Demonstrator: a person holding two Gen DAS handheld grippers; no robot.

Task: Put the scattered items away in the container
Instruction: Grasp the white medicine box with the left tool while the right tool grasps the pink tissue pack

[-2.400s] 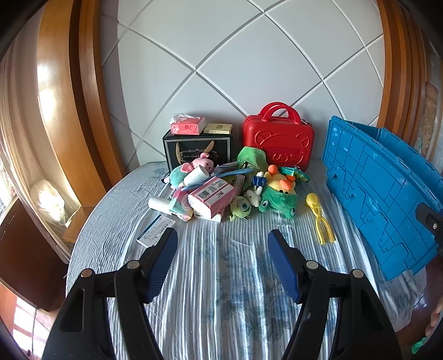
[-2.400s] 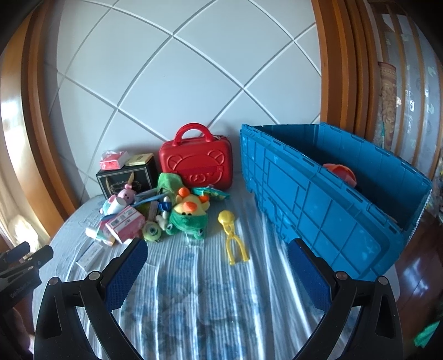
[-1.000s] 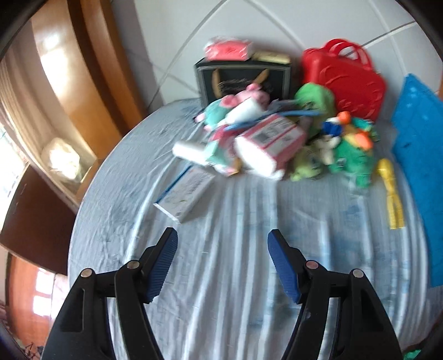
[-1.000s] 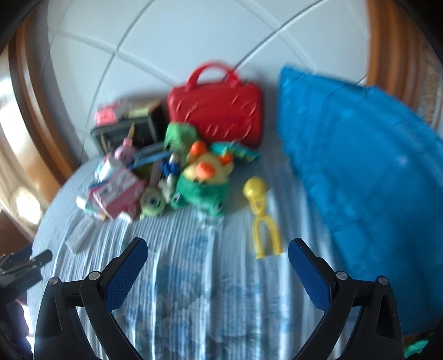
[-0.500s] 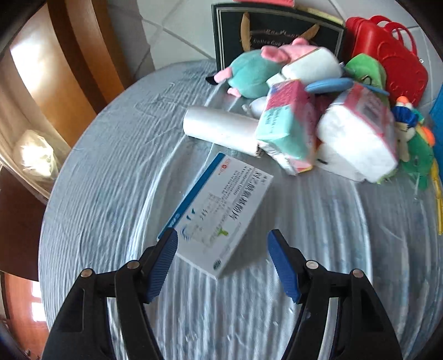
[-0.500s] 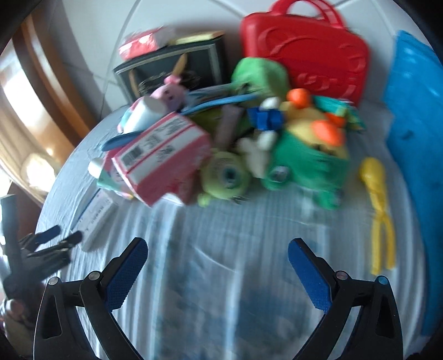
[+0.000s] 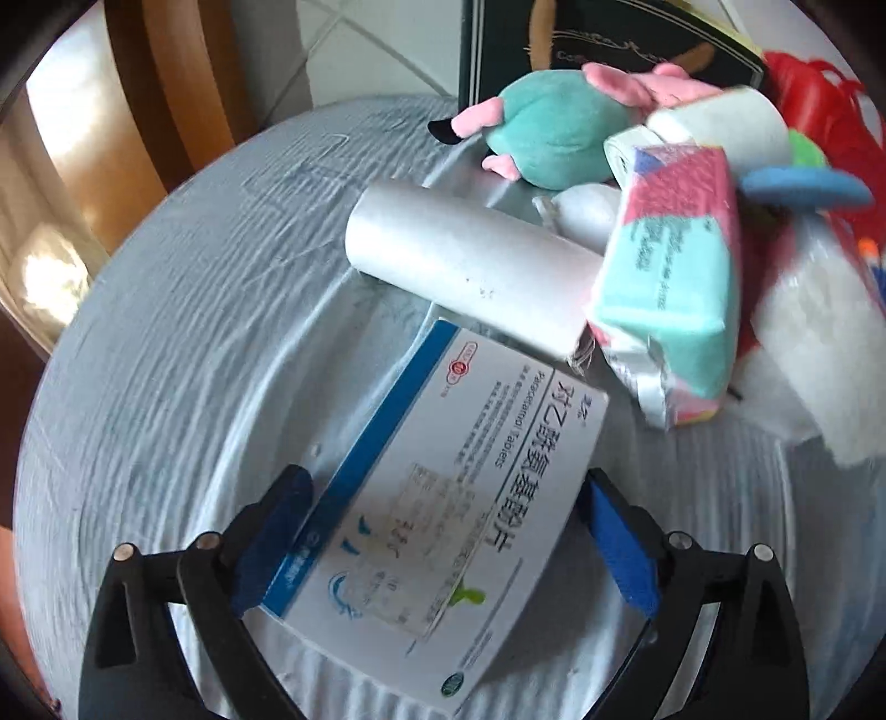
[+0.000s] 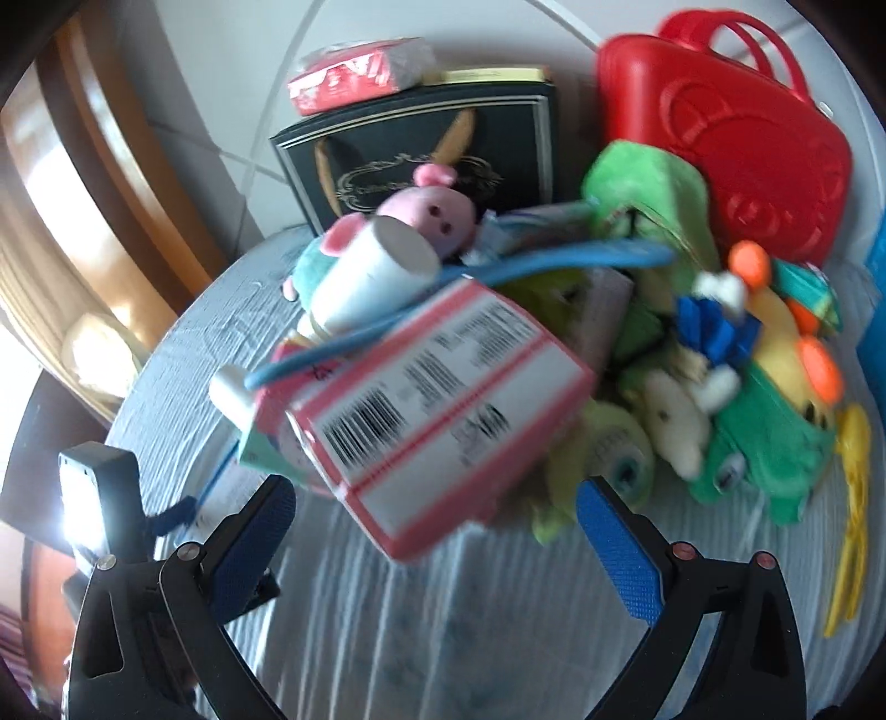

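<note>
**Left gripper straddles the tablet box as its jaws open**

The left gripper [image 7: 446, 540] points steeply down at a white-and-blue tablet box [image 7: 443, 515] lying flat on the striped bedsheet [image 7: 166, 354], towards the sheet's left edge. The jaws are opening; the box sits between the blue pads [image 7: 623, 545], which stand at its two long sides, and whether they touch it I cannot tell. Just beyond the box lies a white roll [image 7: 470, 271], its far end against a pink-and-teal tissue pack [image 7: 673, 288]. Behind them a teal plush [image 7: 554, 133] leans near a black box [image 7: 598, 39] at the sheet's back edge.

The right gripper [image 8: 434, 545] is spread wide with nothing between its pads, hovering before the heap in the middle of the sheet. Nearest it is a pink-and-white carton [image 8: 437, 410], tilted and blurred. To its right lie a green plush [image 8: 769, 443] and a yellow clip toy [image 8: 850, 520]. A red case [image 8: 736, 133] stands at the back. The blue bin [image 8: 877, 310] shows only as a sliver at the right edge.
</note>
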